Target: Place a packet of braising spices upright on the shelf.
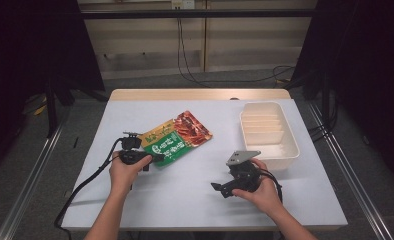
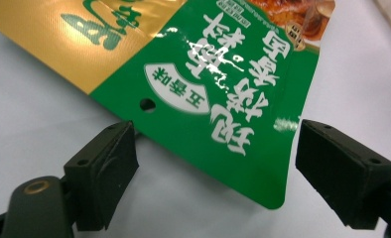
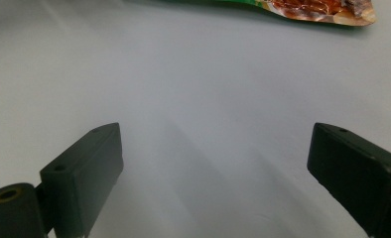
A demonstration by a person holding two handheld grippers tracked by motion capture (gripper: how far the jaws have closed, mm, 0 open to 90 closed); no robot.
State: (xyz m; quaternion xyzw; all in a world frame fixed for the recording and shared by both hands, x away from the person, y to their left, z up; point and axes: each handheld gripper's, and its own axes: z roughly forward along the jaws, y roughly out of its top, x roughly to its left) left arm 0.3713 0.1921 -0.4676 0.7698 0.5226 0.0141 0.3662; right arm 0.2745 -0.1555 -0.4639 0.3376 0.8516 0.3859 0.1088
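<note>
Left gripper wide open at green packet's near edge, frame centre-left, holding nothing. Right gripper wide open, empty, lower right over bare desk. White tray upper right.

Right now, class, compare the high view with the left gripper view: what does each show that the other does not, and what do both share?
High view alone: the cream plastic divided tray at the table's right, the person's two hands, the right tool held open above bare tabletop, and the floor beyond. Left gripper view alone: the small punched hole in the packet, its white printed characters, and the left tool with its jaws apart on either side of the packet's near corner. Both share the glossy green, gold and red foil snack packet lying on the white table.
</note>
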